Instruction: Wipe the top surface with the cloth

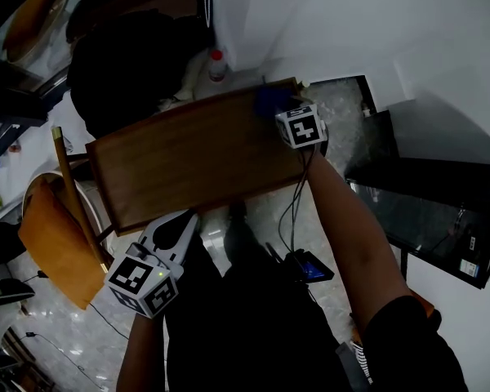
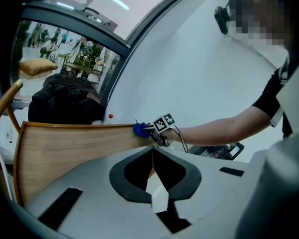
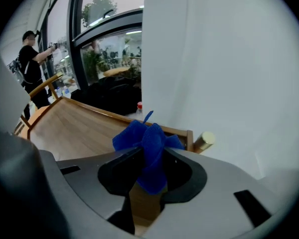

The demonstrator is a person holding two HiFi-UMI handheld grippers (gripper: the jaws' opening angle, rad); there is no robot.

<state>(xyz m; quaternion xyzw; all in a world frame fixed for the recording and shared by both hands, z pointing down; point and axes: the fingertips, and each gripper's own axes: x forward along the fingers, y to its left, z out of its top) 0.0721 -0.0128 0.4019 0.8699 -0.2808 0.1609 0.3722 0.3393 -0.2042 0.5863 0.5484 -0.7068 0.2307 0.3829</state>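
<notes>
Blue cloth (image 3: 144, 142) is sitting pinched in the right tongs (image 3: 147, 159) at the wooden desk's (image 1: 188, 162) far corner, the top's length running toward the closed, empty left tongs (image 2: 152, 152) hovering by its near edge.

Wooden top (image 1: 188, 158) lies open across its middle; white wall (image 1: 327, 23) closes in beyond the far edge (bottle (image 1: 217, 64) there too), chair (image 1: 57, 227) flanks the left side

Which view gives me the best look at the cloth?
The right gripper view: the cloth fills the centre, bunched and pinched in the right gripper. The head view shows only a dark blue patch at the table's far corner; the left gripper view, a tiny blue blob far off.
</notes>
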